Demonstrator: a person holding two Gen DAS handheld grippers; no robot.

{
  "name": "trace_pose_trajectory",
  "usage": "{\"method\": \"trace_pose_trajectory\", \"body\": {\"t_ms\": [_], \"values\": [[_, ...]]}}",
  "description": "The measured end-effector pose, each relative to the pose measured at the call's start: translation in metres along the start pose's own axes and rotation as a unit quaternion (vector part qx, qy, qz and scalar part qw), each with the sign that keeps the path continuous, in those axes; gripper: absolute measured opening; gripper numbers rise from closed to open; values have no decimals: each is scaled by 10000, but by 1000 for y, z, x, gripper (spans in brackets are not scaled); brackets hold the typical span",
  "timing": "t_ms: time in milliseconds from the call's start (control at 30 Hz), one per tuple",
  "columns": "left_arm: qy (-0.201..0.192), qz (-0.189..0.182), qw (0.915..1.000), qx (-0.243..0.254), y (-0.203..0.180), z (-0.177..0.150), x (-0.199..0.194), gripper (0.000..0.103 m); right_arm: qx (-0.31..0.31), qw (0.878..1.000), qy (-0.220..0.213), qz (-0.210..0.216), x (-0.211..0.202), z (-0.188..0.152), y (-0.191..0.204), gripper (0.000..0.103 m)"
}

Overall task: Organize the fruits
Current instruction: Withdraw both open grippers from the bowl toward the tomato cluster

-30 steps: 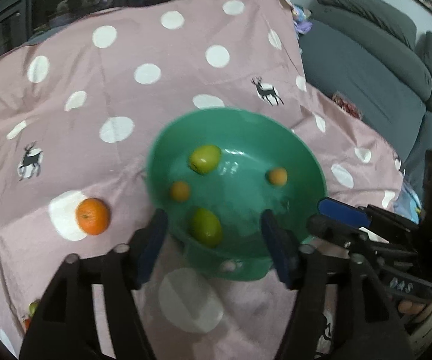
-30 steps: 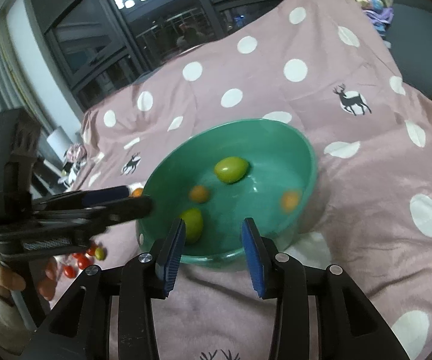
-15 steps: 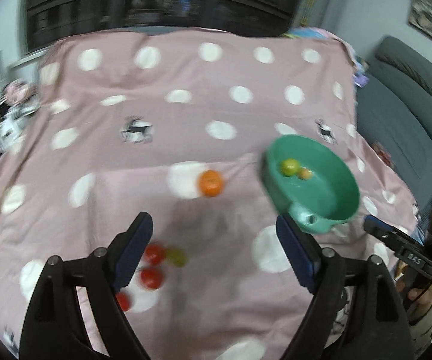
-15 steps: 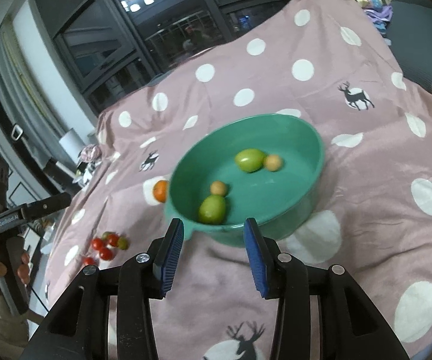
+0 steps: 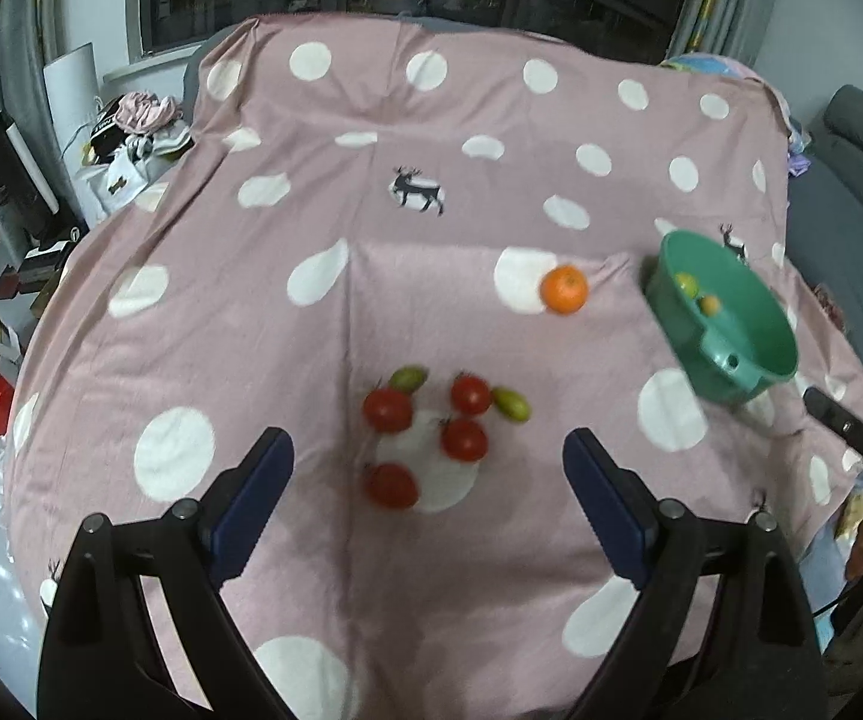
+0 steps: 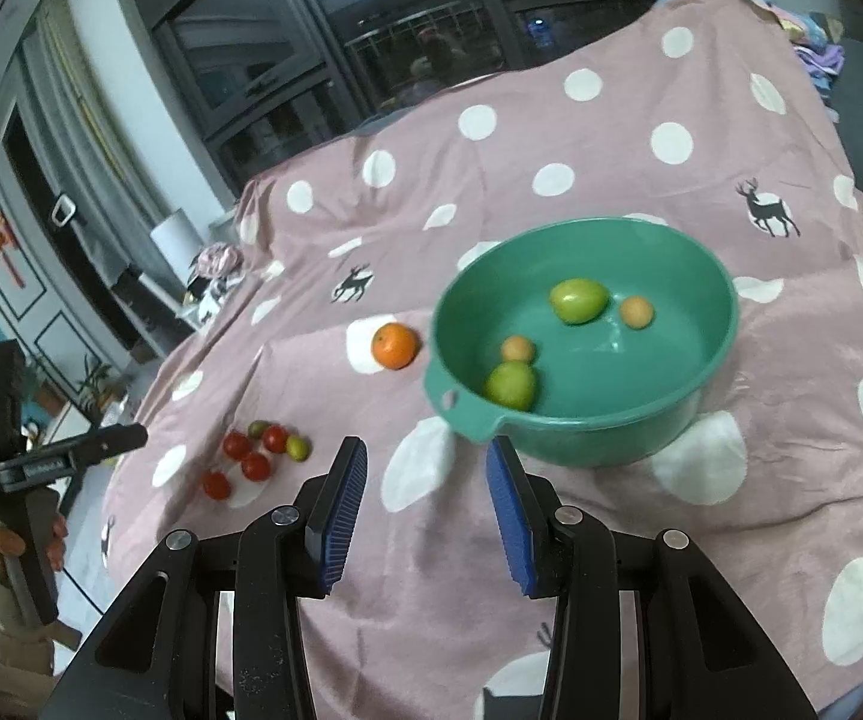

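A green bowl stands on the pink spotted cloth and holds two green fruits and two small orange ones; it also shows at the right in the left wrist view. An orange lies left of the bowl. Several red tomatoes and two small green fruits lie clustered just ahead of my left gripper, which is open wide and empty. My right gripper is open and empty, just short of the bowl's handle lip.
The cloth covers a table and drops off at its edges. Boxes and clutter sit on the floor at the far left. A grey sofa is at the right. Dark windows are behind.
My left gripper has swung left, away from the bowl, and now faces the tomato cluster. My right gripper has pulled back a little from the bowl.
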State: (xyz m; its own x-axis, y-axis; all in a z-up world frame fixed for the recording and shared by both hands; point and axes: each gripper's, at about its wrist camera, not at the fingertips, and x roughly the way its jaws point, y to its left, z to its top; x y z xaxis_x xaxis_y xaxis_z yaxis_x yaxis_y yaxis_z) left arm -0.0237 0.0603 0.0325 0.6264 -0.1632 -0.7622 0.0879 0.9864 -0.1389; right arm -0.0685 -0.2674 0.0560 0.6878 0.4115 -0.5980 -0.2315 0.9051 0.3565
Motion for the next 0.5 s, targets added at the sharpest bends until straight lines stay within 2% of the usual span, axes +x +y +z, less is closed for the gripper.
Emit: {"method": "trace_pose_trajectory", "body": {"t_ms": [200,500], "values": [[37,303,9986,427,0,-19,5,92,-261,9993,258,124,12,-6,23,42],[293,6,9983,511,6,-37,25,90,-690,9925,910,442,52,-21,62,42]]}}
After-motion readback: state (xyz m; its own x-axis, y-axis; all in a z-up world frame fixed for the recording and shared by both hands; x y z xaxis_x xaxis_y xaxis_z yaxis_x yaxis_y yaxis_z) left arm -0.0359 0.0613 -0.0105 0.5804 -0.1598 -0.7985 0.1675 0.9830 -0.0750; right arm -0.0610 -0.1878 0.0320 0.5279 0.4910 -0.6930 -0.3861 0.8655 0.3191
